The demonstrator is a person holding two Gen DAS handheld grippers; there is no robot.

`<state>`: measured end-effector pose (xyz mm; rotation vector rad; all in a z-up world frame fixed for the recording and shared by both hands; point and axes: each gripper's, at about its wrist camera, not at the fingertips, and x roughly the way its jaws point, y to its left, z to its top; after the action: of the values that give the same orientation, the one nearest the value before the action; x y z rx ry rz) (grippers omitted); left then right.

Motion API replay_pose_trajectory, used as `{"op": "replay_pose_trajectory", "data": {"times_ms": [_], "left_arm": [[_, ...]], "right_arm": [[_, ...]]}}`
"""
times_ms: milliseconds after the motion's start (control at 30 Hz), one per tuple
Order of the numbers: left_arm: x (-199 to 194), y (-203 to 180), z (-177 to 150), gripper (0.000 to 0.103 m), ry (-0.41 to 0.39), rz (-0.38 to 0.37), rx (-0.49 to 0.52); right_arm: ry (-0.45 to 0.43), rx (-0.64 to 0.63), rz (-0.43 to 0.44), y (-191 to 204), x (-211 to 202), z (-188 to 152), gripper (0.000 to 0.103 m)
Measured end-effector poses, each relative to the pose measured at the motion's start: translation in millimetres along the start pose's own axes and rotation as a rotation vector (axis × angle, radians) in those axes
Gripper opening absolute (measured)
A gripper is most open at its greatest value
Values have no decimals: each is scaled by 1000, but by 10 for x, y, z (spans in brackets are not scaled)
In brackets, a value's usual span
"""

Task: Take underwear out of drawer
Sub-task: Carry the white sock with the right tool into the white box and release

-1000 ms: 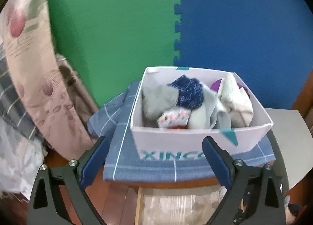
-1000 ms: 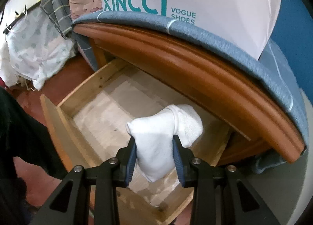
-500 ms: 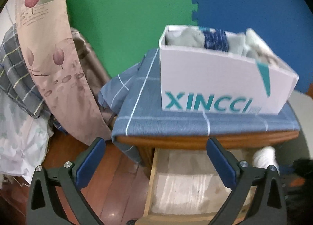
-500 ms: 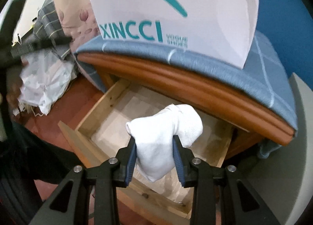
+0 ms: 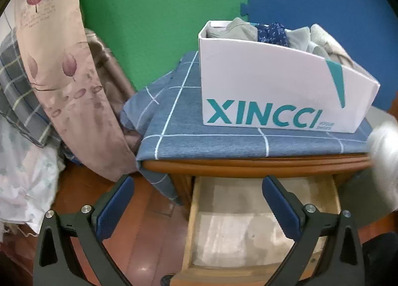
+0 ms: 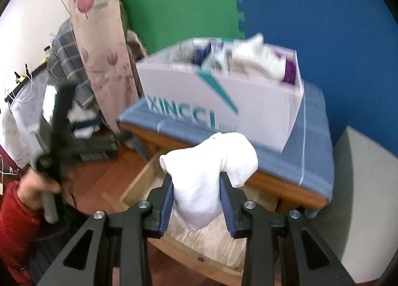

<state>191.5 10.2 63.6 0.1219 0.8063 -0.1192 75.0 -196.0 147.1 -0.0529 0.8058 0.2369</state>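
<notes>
The right gripper [image 6: 196, 199] is clamped on a bundle of white underwear [image 6: 206, 174]: both blue pads press into its sides, the cloth bulging out above the fingertips toward 12 o'clock and a fold hanging between the jaws toward 6 o'clock. The bundle is held in the air above the open drawer [image 6: 139, 179], whose lined bottom shows below it. Behind it, at 12 to 1 o'clock, a white shoe box [image 6: 261, 109] full of folded clothes stands on a blue checked cloth [image 6: 311, 146] covering the wooden cabinet.

The left gripper [image 5: 196, 201] has its jaws spread wide with nothing between them; they have just been opening a little further. In its view the drawer [image 5: 191, 223] lies at 6 o'clock, partly between the fingers, and the shoe box [image 5: 261, 87] at 1 o'clock. A white blur at the 3 o'clock edge is probably the lifted underwear [image 5: 383, 161], well apart from these jaws. In the right wrist view a person's hand [image 6: 34, 186] at 9 o'clock holds the left gripper's handle.
</notes>
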Motion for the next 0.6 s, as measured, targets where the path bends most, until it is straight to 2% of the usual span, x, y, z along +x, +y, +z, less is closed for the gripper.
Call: {"op": "replay_pose_trajectory", "data": {"times_ms": [267,467,600], "left_arm": [[24,-80,-9,102,16,-7,23],[-25,-120,-18,102,7,-31,33],[-31,-101,-8,102,10,-34,21]], "right_arm": [[-140,-57,-42,174,-333,654,35],[-172,-109,-83,324,-262,1115,35],[-161,-138,-104,405,-99,1355,35]]}}
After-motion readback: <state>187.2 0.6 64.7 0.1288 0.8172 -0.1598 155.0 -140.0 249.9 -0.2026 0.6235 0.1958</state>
